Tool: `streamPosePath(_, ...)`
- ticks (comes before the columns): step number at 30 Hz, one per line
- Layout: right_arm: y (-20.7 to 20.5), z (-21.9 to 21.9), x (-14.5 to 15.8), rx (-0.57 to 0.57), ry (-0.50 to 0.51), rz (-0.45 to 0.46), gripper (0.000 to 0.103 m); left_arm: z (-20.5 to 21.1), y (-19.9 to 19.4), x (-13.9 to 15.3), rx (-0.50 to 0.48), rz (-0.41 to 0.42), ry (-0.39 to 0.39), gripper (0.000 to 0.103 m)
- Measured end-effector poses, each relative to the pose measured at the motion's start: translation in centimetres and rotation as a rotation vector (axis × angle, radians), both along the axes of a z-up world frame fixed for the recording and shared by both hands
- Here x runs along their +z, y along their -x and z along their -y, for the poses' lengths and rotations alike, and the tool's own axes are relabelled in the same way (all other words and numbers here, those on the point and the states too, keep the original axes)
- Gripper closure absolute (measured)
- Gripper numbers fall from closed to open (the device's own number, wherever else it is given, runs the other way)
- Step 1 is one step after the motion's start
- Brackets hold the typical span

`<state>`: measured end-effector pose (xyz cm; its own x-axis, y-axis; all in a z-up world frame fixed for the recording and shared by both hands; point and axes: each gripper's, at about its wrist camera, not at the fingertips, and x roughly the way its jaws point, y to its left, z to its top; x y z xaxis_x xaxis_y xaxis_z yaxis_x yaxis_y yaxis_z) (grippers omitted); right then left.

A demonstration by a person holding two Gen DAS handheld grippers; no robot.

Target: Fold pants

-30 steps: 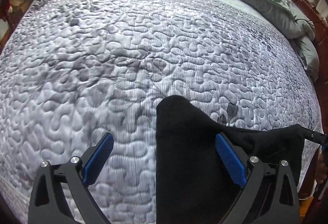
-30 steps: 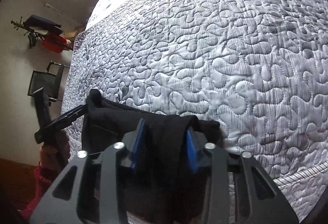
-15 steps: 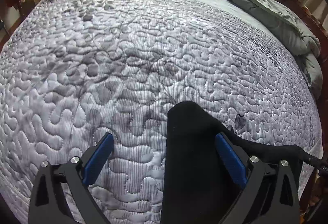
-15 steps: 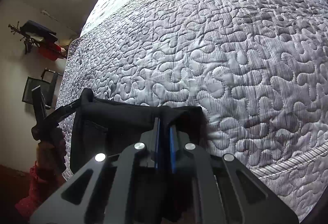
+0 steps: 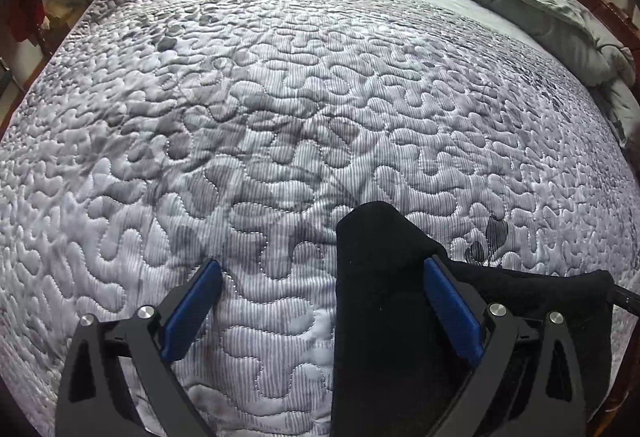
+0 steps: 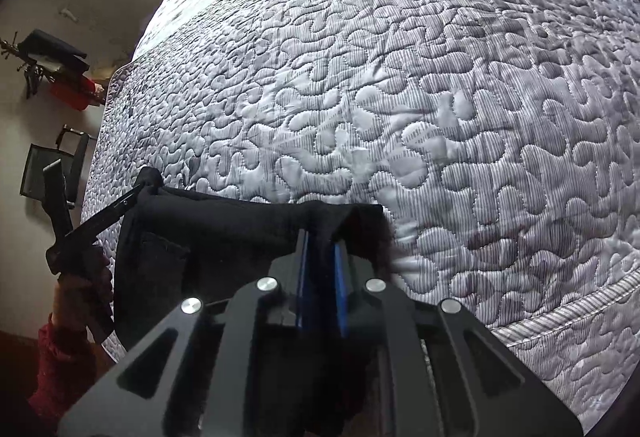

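The black pants (image 6: 224, 229) hang at the near edge of the bed (image 6: 440, 97), stretched between both tools so they can be laid flat. The right gripper (image 6: 320, 269) has its fingers squeezed tight on one corner of the cloth. The left gripper (image 5: 320, 301) has its fingers spread wide, with the other corner draped over one finger (image 5: 452, 309).

Pants (image 5: 384, 301): black, soft fabric (pocket seam visible), bunched and draped, which I see over the quilted bed's near edge.
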<state>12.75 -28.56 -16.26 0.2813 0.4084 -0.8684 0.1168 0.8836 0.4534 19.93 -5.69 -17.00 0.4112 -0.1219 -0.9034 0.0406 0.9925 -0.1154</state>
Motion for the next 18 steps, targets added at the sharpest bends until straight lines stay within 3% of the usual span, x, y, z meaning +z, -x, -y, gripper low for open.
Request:
streamPosePath(2, 0.0, 0.2, 0.3, -0.004, -0.021, 0.017, 0.091, -0.6, 0.4, 0.5, 0.034, -0.004, 0.041, 0.003)
streamPosePath(5, 1.2, 0.9, 1.9, -0.012, -0.046, 0.053, 0.079, -1.5, 1.9, 2.2, 0.066, -0.003, 0.051, 0.004)
streamPosePath(10, 5.1, -0.2, 6.1, 0.056, 0.039, 0.112, 0.074, -1.3, 8.0, 5.3, -0.009, 0.084, 0.067, 0.004)
streamPosePath(15, 8.6, -4.4, 7.3, 0.178, 0.013, 0.155, 0.072, 1.3, 12.4, 4.3, -0.109, 0.085, 0.067, 0.004)
streamPosePath(18, 8.9, -6.1, 4.5, 0.205, 0.065, 0.075, 0.074, 2.6, 12.9, 1.9, -0.129, 0.033, 0.026, 0.004)
